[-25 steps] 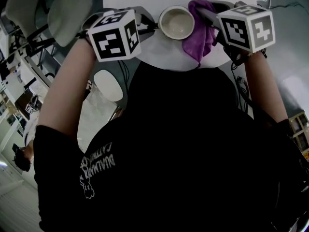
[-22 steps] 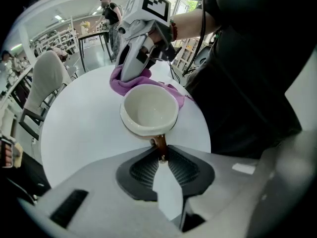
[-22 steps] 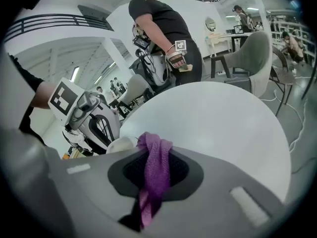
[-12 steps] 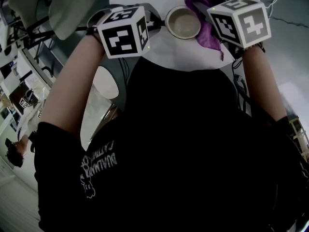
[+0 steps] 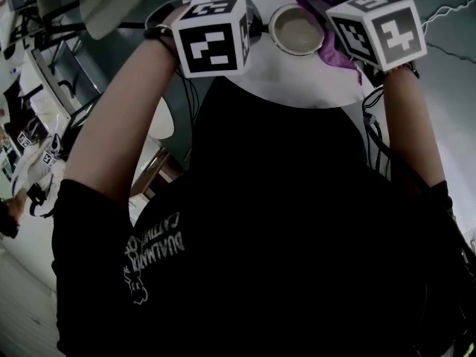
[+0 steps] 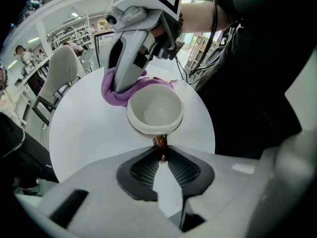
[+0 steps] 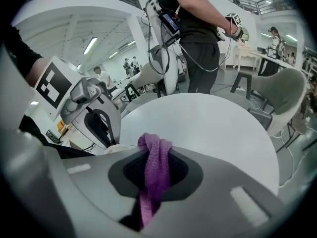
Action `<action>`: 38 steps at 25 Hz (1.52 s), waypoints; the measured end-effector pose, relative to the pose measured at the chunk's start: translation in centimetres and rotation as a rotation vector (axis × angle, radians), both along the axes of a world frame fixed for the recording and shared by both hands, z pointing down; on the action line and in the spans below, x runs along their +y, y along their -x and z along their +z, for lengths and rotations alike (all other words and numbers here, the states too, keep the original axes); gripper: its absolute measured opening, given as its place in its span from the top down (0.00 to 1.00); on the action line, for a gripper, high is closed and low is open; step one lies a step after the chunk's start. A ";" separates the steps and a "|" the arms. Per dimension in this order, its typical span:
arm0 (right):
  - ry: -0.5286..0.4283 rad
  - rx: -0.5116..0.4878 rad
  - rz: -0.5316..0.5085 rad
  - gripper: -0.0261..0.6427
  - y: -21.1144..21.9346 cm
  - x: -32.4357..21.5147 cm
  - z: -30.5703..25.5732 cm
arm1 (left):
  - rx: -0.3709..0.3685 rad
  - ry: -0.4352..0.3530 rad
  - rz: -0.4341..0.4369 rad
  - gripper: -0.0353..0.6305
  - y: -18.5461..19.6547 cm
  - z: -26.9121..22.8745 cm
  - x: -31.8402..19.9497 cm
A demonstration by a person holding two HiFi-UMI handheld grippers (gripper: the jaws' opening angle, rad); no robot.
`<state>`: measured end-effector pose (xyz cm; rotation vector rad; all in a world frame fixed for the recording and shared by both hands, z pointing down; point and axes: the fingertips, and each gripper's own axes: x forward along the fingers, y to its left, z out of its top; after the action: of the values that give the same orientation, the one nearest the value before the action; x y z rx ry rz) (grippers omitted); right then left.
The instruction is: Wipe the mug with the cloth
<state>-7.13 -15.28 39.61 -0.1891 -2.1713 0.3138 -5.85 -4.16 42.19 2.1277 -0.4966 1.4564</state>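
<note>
Mug (image 6: 155, 110) upright over the white round table (image 6: 84, 133), just ahead of the left gripper (image 6: 162, 155), jaws nipped on its brown handle. Purple cloth (image 6: 110, 89) at the mug's far side, clamped in the right gripper (image 7: 155, 155). Step, as judged: wiping the outer wall. Next: sweep the cloth round, handle steadied.

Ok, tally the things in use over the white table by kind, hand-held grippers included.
Mug: 1
Cloth: 1
Hand-held grippers: 2 (left hand-held gripper, right hand-held gripper)
Total: 4
</note>
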 end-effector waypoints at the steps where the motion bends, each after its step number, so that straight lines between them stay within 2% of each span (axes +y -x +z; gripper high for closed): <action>1: -0.007 -0.001 -0.018 0.91 0.1 0.1 -0.2 | 0.000 -0.004 -0.005 0.86 -0.1 -0.2 -0.2; 11: -0.059 -0.015 -0.180 0.91 0.9 1.2 -0.7 | -0.010 -0.040 -0.056 0.86 -0.5 -0.4 -0.6; 16: -0.119 -0.015 -0.299 0.91 1.9 2.1 -1.0 | -0.034 -0.052 -0.080 0.86 -0.2 -0.6 -0.6; 21: -0.138 -0.006 -0.422 0.91 2.6 3.1 -0.4 | -0.017 -0.035 -0.109 0.85 -0.3 0.1 -0.4; 29: -0.175 -0.080 -0.694 0.91 2.7 5.8 -1.3 | 0.011 -0.062 -0.166 0.85 -0.7 -0.1 -0.6; 34: -0.192 -0.047 -0.827 0.91 3.6 7.5 -1.2 | 0.036 -0.086 -0.182 0.85 -0.1 -0.5 -0.3; 38: -0.237 -0.023 -0.974 0.91 3.2 8.2 -1.2 | 0.049 -0.101 -0.201 0.85 -0.2 -0.7 -0.3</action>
<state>-10.38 -7.04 38.41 -1.0547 -1.8620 -0.4947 -5.63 -4.41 41.48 2.1158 -0.7565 1.2886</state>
